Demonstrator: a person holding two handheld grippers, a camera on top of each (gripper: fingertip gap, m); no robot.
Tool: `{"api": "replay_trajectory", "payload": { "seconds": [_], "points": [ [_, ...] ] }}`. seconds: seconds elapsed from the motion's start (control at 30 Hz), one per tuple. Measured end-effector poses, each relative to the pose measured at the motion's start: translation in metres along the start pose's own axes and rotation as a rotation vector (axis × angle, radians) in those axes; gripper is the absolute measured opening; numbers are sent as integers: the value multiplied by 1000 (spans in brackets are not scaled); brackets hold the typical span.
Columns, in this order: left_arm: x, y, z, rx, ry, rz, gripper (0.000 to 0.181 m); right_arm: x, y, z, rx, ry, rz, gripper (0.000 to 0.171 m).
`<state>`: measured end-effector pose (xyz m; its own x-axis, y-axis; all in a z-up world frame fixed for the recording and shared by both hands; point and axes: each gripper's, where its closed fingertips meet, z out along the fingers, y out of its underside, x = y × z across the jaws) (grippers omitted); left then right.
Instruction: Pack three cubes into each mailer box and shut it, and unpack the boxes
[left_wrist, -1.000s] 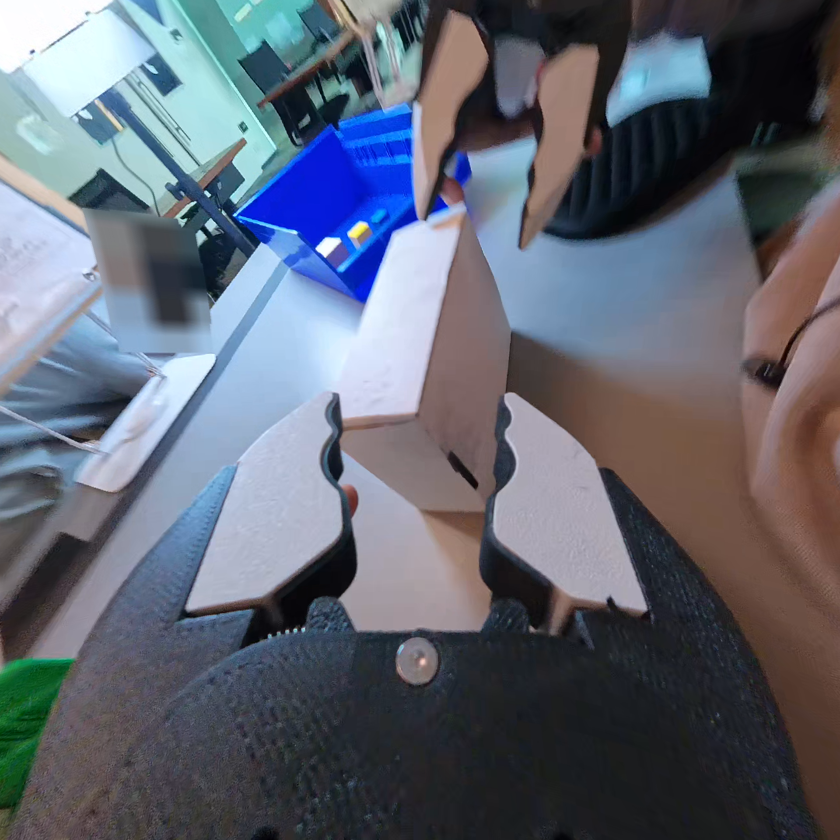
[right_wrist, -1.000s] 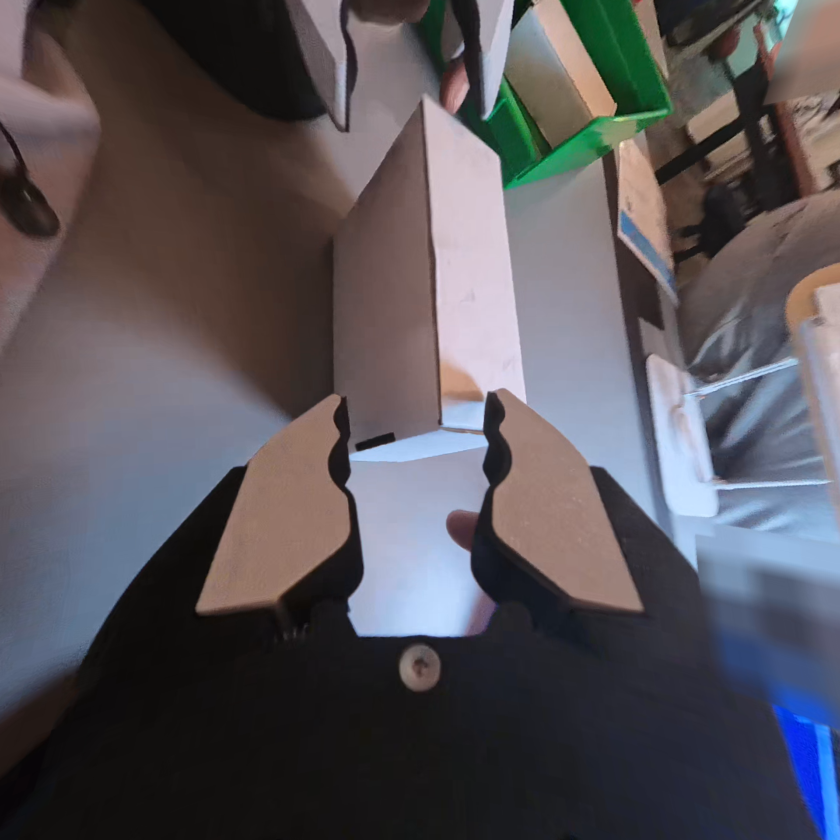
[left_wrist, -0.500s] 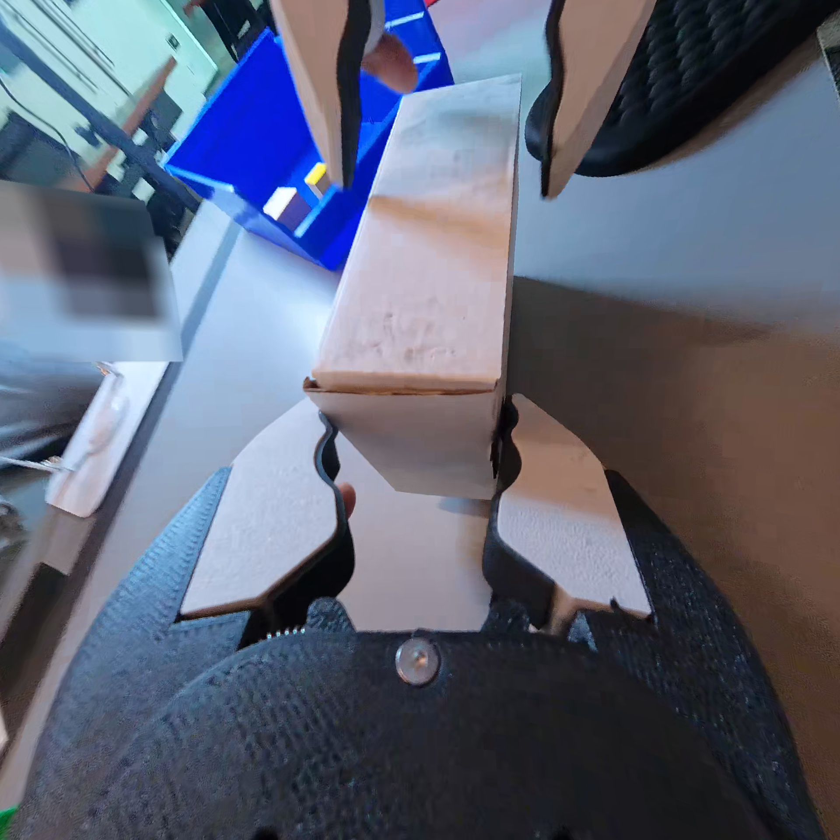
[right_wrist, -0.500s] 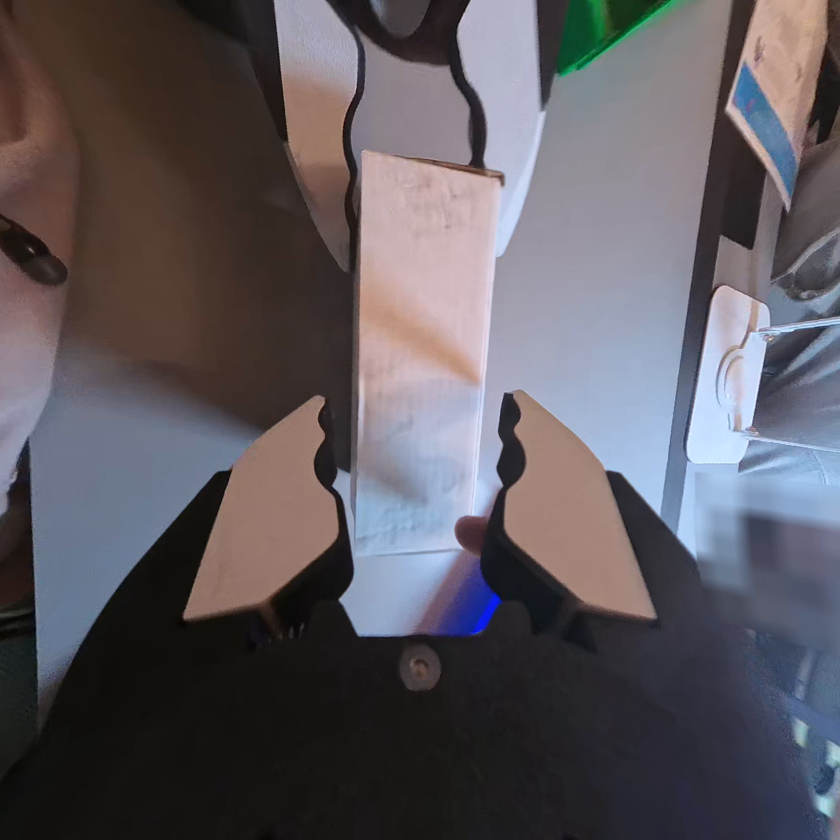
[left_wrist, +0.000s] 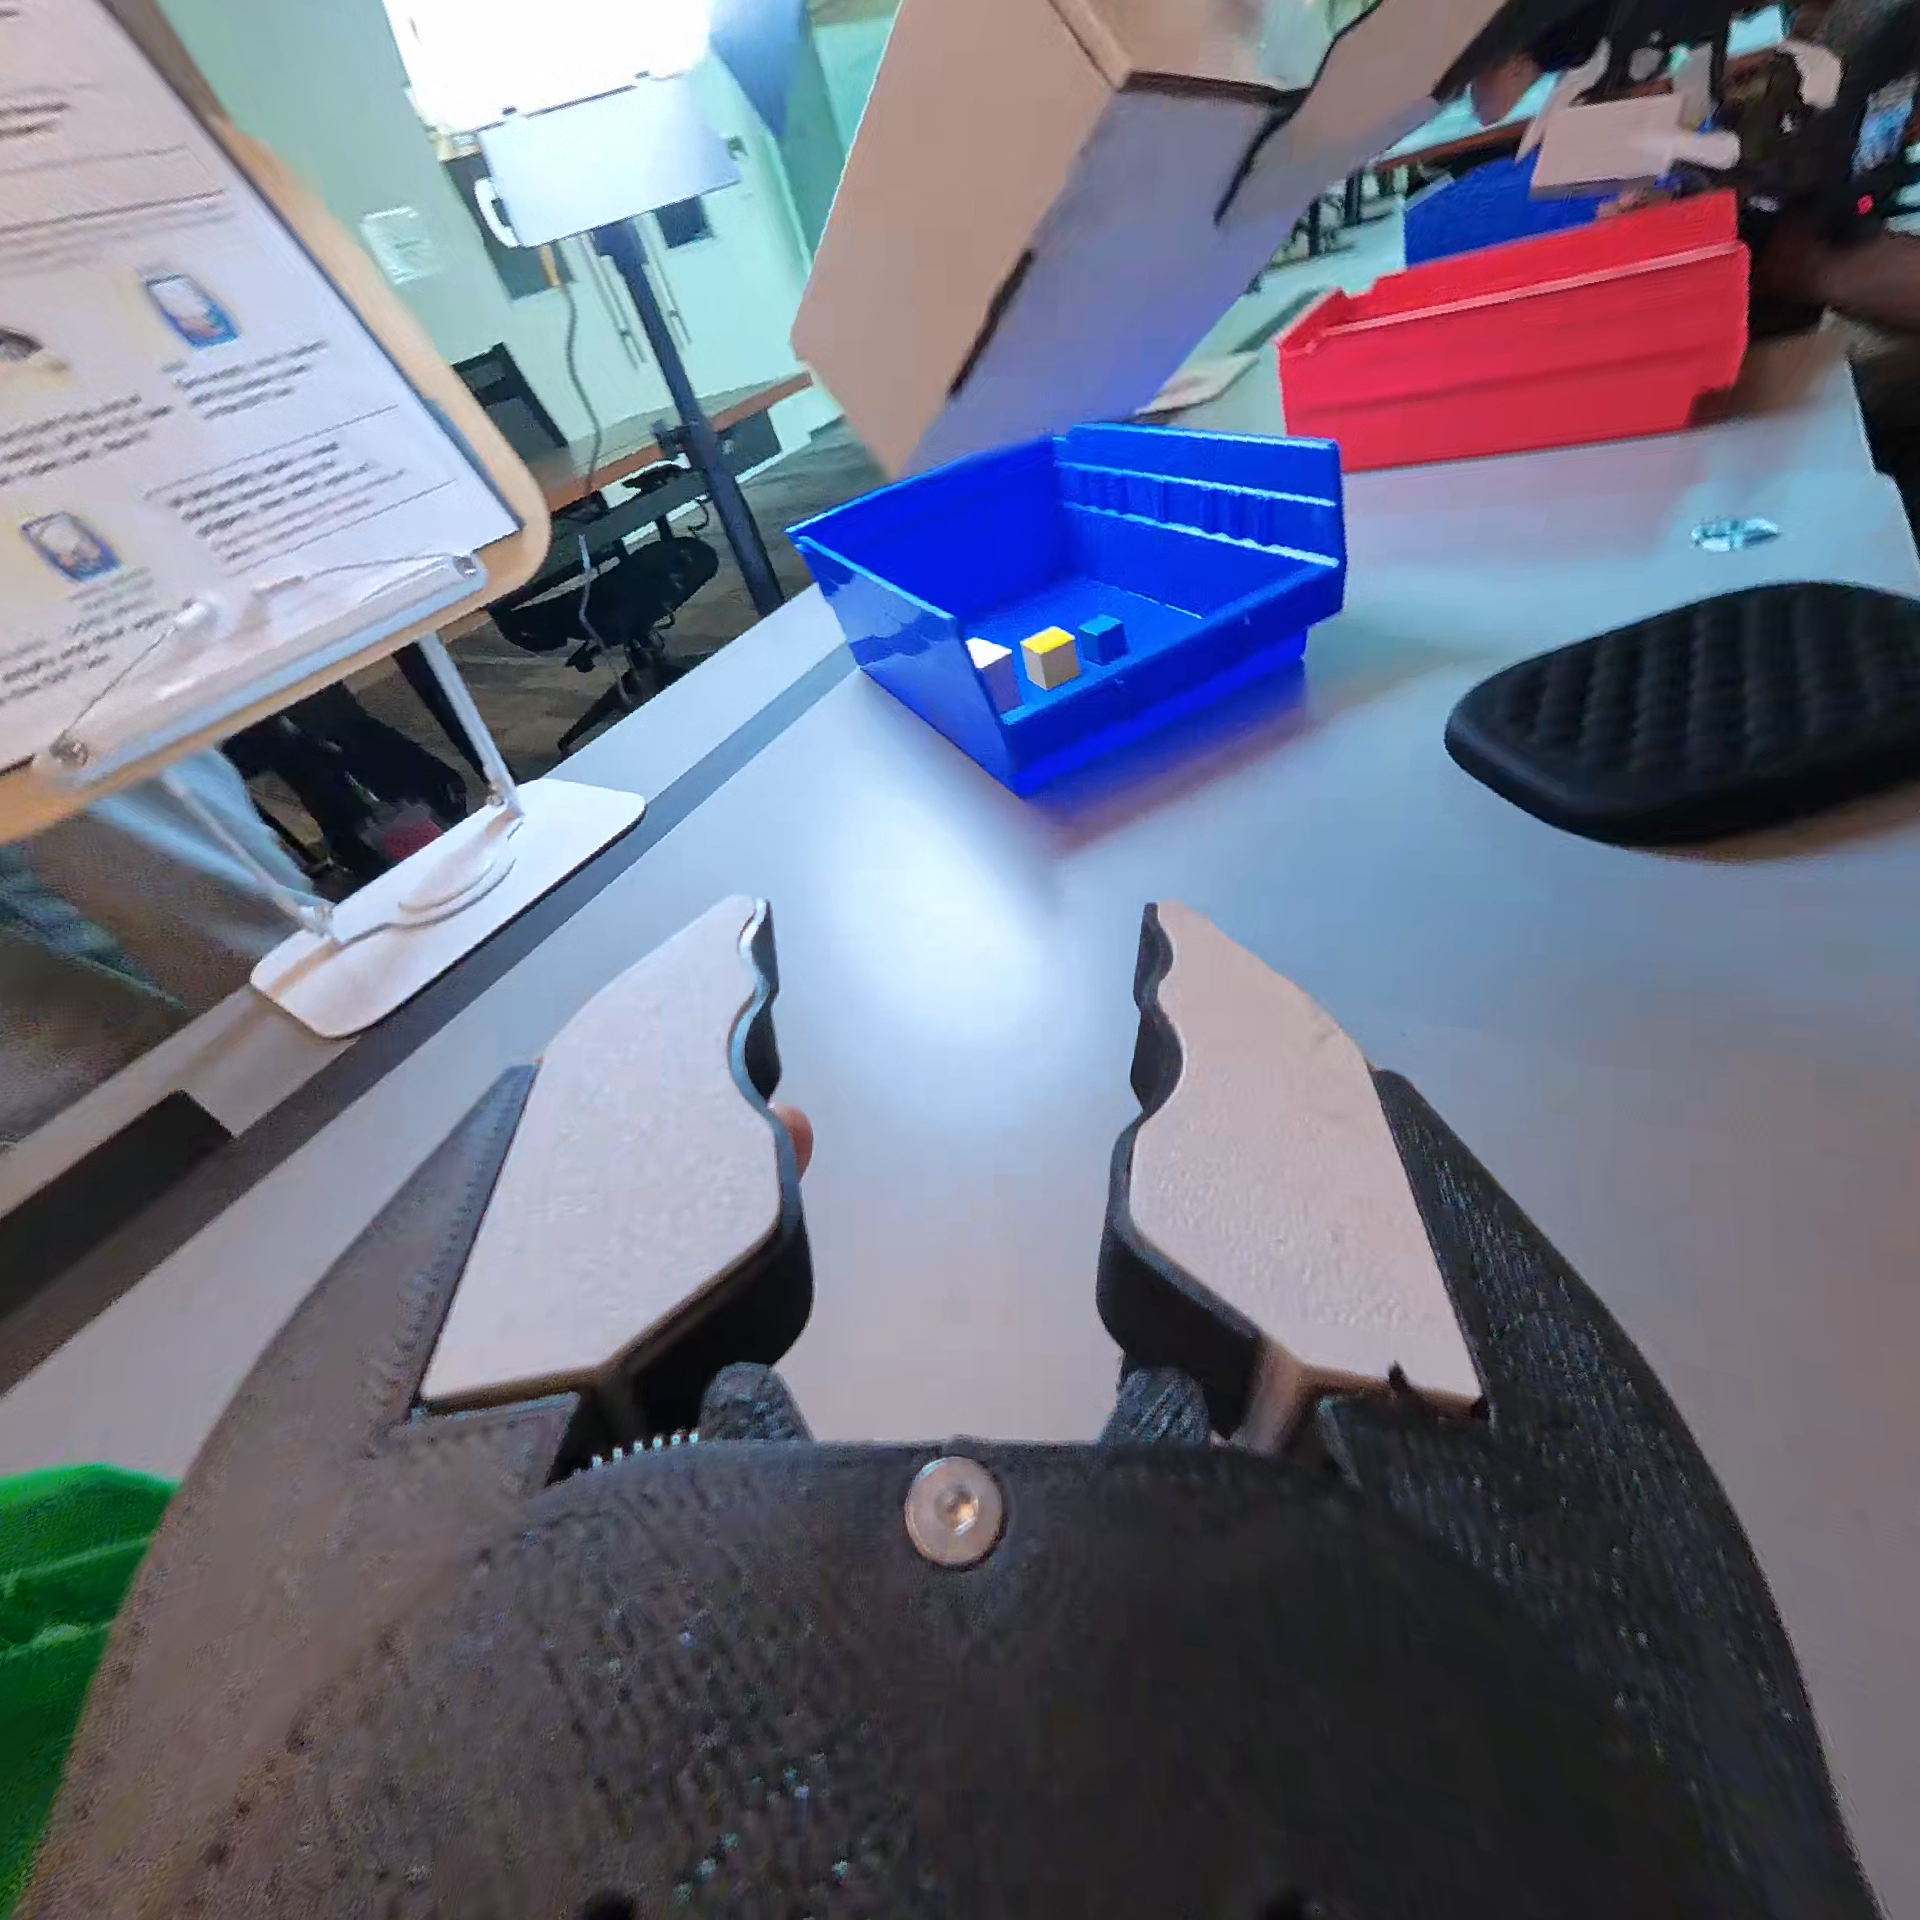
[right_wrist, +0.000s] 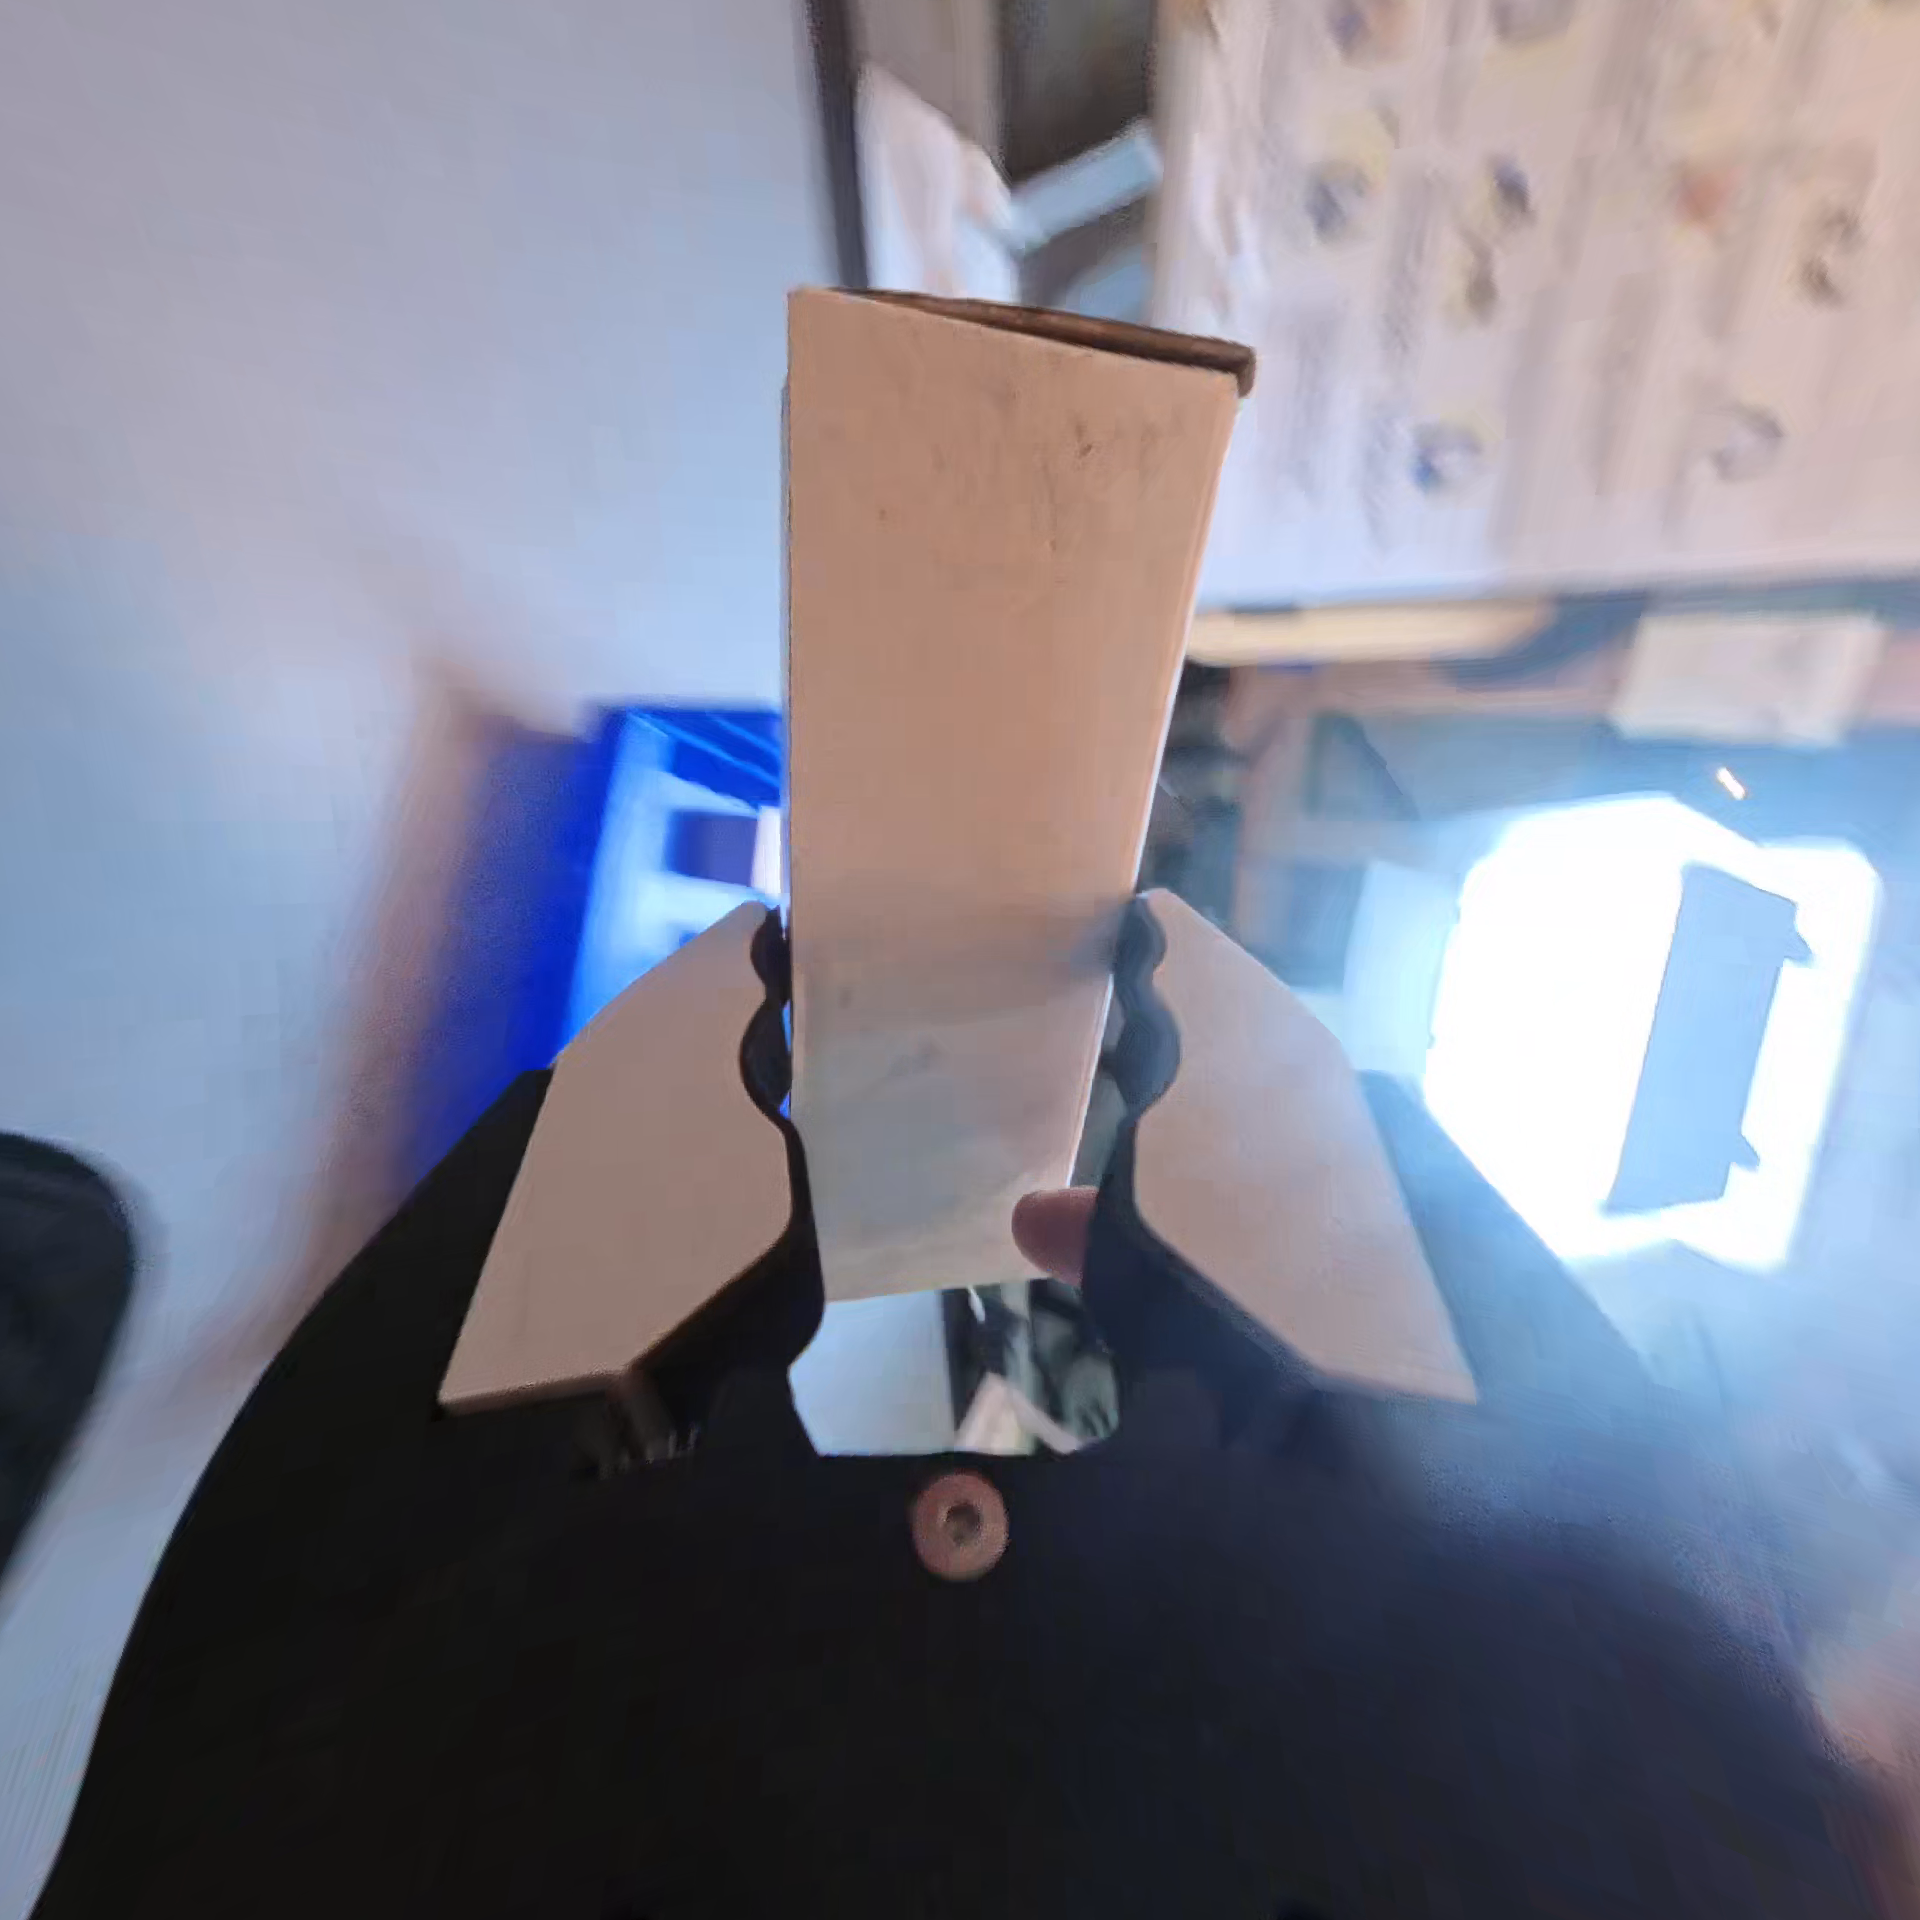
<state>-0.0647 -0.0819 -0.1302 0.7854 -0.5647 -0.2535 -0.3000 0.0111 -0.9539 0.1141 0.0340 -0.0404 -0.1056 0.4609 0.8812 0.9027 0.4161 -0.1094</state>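
My left gripper (left_wrist: 953, 920) is open and empty, low over the grey table. A blue bin (left_wrist: 935, 540) ahead of it holds three cubes: white (left_wrist: 992, 665), yellow (left_wrist: 1049, 657) and blue (left_wrist: 1101, 636). The white mailer box (left_wrist: 997, 239) hangs tilted in the air above the bin. In the right wrist view my right gripper (right_wrist: 951, 914) is shut on one end of the mailer box (right_wrist: 997, 623), with the far end closed. The blue bin (right_wrist: 665, 831) shows blurred behind it.
A red bin (left_wrist: 1507, 332) stands at the back right of the table. A black mat (left_wrist: 1704, 707) lies at the right. A document stand (left_wrist: 208, 416) with a white base (left_wrist: 457, 894) is at the left edge. A green bin (left_wrist: 52, 1558) is at the lower left. My hands' fingertips stand some 25 cm from each other.
The left gripper let go of the mailer box and drew back. The right gripper closed on the box and lifted it off the table, up over the blue bin.
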Motion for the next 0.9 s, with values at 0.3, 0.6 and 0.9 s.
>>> {"api": "replay_trajectory", "payload": {
  "seconds": [0.3, 0.6, 0.9],
  "points": [
    [-12, 13, -7, -16, -68, -15, 63, 36, 147, 134, -378, 108, 72, 60],
    [-20, 22, -9, -29, -93, -38, 61, -28, 201, 245, -523, 79, -38, 62],
    [-20, 31, -6, -58, -78, -63, 61, -39, 177, 227, -341, -299, 376, 71]
  ]
}}
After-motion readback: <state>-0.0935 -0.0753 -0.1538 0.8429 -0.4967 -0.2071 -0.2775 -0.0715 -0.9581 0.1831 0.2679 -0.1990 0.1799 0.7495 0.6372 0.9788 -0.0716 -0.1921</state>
